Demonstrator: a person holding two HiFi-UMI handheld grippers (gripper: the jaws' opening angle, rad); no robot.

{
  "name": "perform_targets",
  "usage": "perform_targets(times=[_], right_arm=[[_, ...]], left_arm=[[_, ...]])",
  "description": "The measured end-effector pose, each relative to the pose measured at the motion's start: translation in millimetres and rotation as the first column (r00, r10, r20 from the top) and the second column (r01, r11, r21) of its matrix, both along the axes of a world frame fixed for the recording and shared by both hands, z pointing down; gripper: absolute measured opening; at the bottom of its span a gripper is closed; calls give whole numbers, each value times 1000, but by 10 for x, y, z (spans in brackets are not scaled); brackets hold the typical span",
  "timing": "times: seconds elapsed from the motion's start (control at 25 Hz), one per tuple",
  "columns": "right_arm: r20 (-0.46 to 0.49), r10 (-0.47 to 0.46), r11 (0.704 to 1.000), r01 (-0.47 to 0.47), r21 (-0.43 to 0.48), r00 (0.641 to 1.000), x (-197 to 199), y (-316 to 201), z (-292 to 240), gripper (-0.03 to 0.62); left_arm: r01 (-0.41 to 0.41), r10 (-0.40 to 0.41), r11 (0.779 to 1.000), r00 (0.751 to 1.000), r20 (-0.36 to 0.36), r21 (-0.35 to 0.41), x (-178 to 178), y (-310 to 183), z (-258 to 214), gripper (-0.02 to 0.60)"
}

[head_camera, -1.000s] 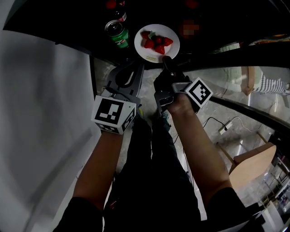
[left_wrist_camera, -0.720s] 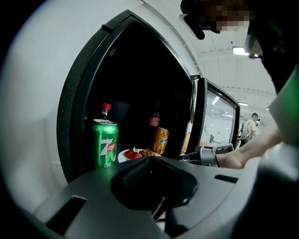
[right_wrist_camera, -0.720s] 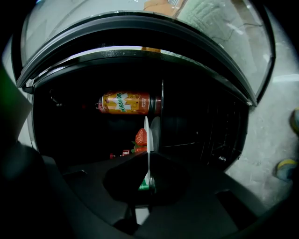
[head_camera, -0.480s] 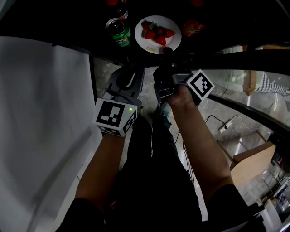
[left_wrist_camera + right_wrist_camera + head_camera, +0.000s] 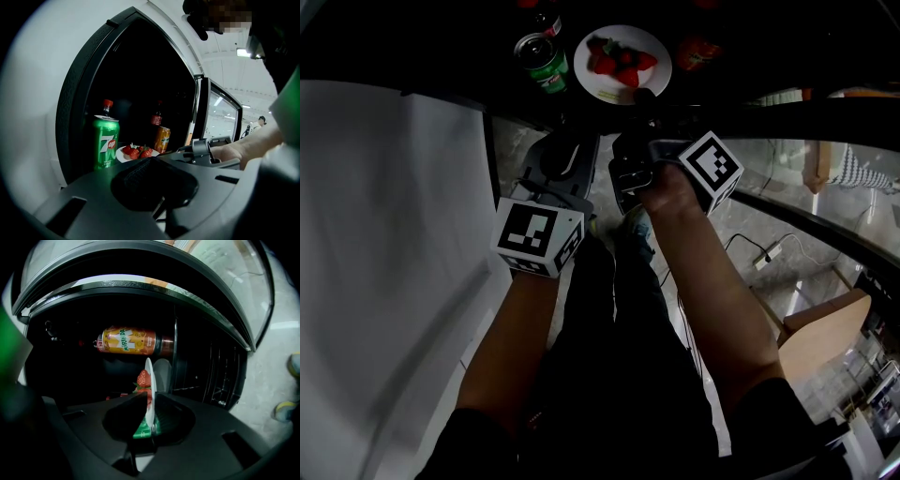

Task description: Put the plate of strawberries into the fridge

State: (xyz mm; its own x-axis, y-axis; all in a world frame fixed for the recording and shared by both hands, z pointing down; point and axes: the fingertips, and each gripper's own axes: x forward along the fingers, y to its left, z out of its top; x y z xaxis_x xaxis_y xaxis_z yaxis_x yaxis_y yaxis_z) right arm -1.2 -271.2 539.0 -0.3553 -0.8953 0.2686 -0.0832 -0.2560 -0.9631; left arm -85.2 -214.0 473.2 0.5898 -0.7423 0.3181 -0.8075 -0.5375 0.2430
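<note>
A white plate carrying red strawberries is level just inside the dark fridge opening. My right gripper is shut on its near rim. In the right gripper view the plate stands edge-on between the jaws, with a strawberry on its left face. The left gripper view shows the plate past a green 7up can. My left gripper hangs lower, outside the fridge, shut and holding nothing.
The green can stands left of the plate. An orange Mirinda can and a dark bottle stand deeper inside. The open white fridge door fills the left. A wire rack lines the fridge's side.
My right gripper has carried the plate further forward into the fridge, beside the green can. The left gripper has stayed about where it was.
</note>
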Motion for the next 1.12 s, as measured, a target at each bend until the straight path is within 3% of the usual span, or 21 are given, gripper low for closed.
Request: perform_targets(times=[0.28,0.32,0.64,0.92,1.12], right_arm=[[21,7,1000,-7,-4,1000,-26,-42,-124,126],[23,9,1000,-8,-6,1000,-25,-41,-130,172],[4,3,1000,-3,-3,1000,-54,-48,-273,347],[3,-10,1000,10,-3,1000,-71,-16,-286,364],[-50,-49,999,50,7,998,-80,78,-221,370]], left_arm=[[7,-7,1000,1000,-1,-13,-2,36,26,-14],[10,-10,1000,1000,1,-13,-6,35,27,-14],[26,-26,999,1000,4,-20,-48,36,52,-14],[20,-19,999,1000,4,-27,-29,85,72,-14],[19,-19,999,1000,3,-31,-37,82,91,-14]])
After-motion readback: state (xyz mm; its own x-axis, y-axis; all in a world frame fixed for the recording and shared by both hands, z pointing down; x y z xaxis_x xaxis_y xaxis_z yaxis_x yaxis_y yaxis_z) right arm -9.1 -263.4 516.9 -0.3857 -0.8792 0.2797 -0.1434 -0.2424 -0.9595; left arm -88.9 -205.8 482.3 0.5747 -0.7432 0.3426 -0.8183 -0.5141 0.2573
